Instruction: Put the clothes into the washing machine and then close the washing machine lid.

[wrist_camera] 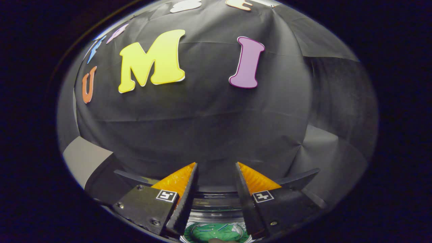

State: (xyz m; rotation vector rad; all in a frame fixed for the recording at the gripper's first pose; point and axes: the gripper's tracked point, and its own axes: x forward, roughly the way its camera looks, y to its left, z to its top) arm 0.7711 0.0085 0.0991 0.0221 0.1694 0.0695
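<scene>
Here, the gripper (216, 168) hangs with fingers apart and empty above the washing machine (216, 206), whose open drum shows green between and below them.

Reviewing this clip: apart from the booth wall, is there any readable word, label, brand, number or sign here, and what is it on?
No readable words, brands or numbers.
Each finger of the open gripper carries a small square marker tag: a block pattern, not text.
Between the fingers, the washing machine shows a rim and a green inside with small marks, too small and blurred to read.
</scene>
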